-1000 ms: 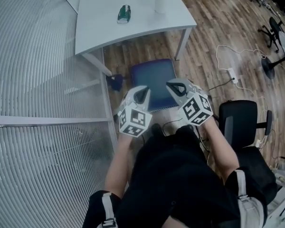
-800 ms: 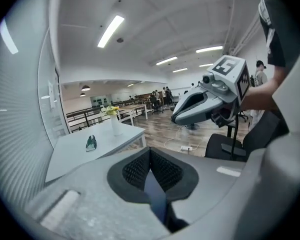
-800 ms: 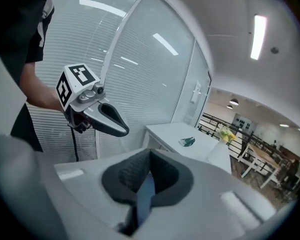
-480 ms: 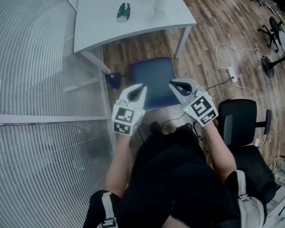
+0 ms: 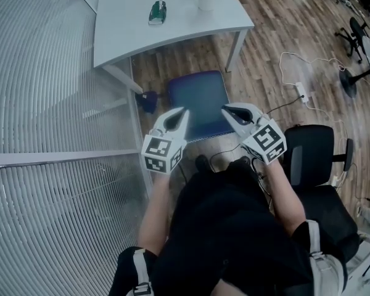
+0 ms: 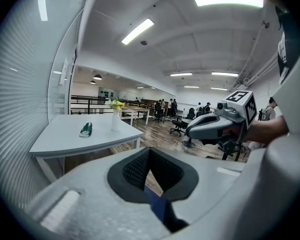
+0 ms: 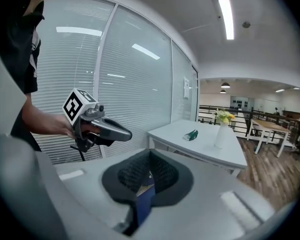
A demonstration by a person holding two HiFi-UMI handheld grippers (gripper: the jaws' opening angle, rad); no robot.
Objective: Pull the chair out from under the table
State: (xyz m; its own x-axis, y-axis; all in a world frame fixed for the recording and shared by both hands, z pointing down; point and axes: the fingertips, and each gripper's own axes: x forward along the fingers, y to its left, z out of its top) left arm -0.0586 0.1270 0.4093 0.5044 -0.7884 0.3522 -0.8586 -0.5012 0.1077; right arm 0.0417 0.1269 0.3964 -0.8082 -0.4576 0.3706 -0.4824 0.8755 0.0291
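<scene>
Both my grippers, left gripper [image 5: 182,112] and right gripper [image 5: 226,110], are pinched shut on nothing, hovering over the blue chair's [image 5: 196,103] near edge. It sits clear of the table [image 5: 172,23], so I'd say no more pulling is needed.

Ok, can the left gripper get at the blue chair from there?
Probably yes: the left gripper hangs just over the blue chair, nothing between them, but its jaws are shut.

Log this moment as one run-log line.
left tongs: shut, empty | right tongs: shut, empty | blue chair: seat out in front of white table
</scene>
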